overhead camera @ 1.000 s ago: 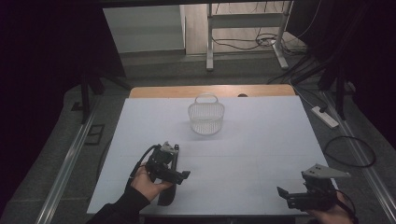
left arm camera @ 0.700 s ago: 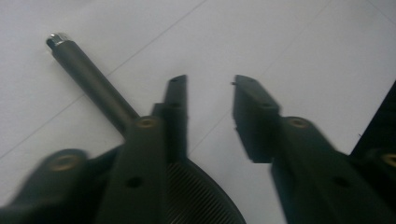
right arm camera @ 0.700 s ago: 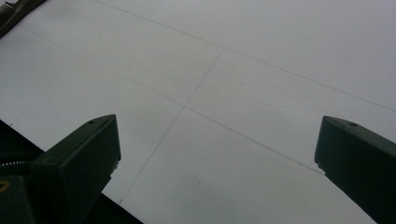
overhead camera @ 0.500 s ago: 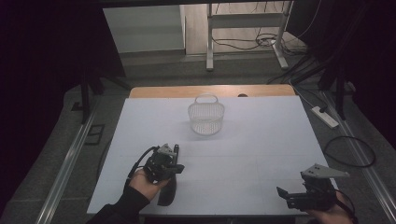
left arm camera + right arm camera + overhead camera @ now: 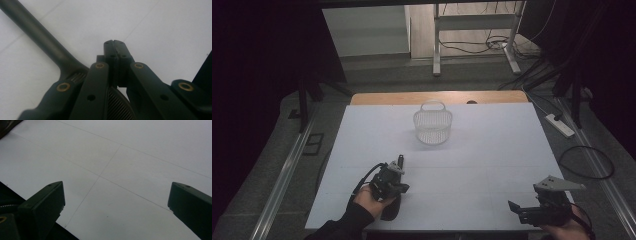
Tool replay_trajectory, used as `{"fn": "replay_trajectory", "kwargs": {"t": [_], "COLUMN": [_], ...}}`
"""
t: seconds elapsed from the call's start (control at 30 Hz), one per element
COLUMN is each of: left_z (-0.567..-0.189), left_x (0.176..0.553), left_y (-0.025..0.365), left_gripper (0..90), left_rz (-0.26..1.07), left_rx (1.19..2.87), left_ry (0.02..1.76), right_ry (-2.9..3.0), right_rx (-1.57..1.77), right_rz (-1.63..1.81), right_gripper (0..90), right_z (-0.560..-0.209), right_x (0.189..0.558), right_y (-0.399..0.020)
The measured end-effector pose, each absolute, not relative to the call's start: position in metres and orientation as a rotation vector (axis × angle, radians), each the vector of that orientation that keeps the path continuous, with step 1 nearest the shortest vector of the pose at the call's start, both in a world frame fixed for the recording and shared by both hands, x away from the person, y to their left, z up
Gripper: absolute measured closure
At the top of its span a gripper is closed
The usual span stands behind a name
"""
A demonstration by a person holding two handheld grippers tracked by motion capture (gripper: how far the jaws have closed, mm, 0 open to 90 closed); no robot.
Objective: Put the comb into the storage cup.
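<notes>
The dark long-handled tool lay flat on the white table at its near left, handle pointing away, just beside the left gripper. That gripper's jaws had just closed fully, nothing between them. The right gripper stood wide open and empty at the near right. A wire basket sat well apart, farther back.

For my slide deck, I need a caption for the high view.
Left gripper shut, right gripper open, white wire basket standing beyond them on the table.
</notes>
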State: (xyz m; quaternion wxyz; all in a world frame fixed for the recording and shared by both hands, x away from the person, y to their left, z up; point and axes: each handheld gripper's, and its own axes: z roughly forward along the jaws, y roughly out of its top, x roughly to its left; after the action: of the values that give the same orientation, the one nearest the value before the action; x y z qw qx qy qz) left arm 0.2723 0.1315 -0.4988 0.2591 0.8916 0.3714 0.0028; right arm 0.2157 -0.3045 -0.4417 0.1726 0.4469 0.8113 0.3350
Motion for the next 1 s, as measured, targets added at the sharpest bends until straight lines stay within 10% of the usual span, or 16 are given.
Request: {"fn": "replay_trajectory", "kwargs": {"t": [1.0], "left_z": [-0.509], "left_x": [0.265], "left_y": [0.149], "left_gripper": [88.9], "left_rz": [-0.056], "left_rx": [2.509], "left_ry": [1.180], "right_ry": [2.306], "right_rx": [1.260], "right_rz": [0.955], "right_gripper": [1.4], "right_z": [-0.441], "right_x": [0.216], "right_y": [-0.304]}}
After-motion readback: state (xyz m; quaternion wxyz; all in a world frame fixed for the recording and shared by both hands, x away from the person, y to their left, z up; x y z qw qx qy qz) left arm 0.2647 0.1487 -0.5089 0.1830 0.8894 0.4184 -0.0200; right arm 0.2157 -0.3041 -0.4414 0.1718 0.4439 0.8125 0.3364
